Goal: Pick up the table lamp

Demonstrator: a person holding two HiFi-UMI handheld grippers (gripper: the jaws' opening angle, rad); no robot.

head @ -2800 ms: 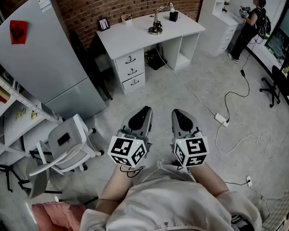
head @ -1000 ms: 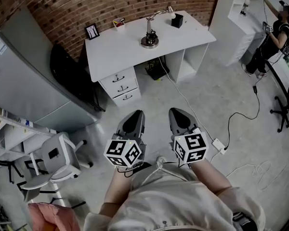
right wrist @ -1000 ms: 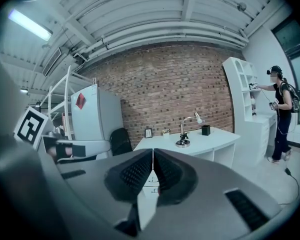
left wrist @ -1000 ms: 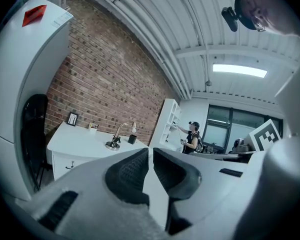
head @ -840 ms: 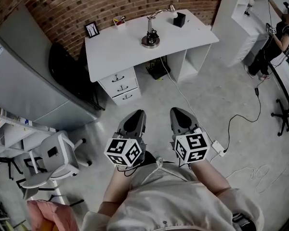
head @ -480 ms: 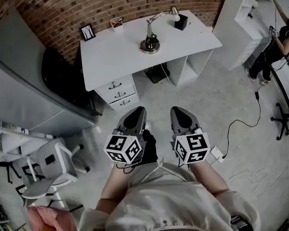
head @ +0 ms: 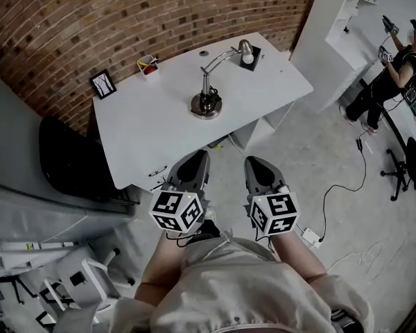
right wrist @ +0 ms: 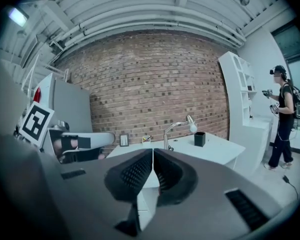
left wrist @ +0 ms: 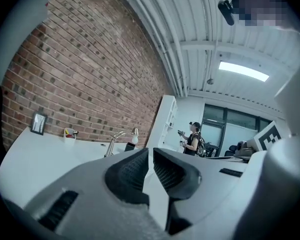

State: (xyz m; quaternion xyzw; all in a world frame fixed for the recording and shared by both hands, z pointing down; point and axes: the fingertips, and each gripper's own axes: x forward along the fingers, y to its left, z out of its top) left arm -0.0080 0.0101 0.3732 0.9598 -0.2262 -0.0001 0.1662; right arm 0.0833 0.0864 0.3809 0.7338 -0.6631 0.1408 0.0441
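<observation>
Well beyond slightly parted left fingers (head: 189,174) and closed right fingers (head: 262,175) stands the table lamp (head: 206,105).

Table lamp (head: 206,104) stands on white desk (head: 142,141), beyond left tool (head: 195,159) and right tool (head: 257,164).

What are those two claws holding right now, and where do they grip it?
Nothing. The left gripper and right gripper are both empty; the table lamp stands untouched on the desk ahead.

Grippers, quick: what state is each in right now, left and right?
Grey two-jaw left gripper: barely open, narrow slit, holding nothing.
Grey two-jaw right gripper: closed, empty.
</observation>
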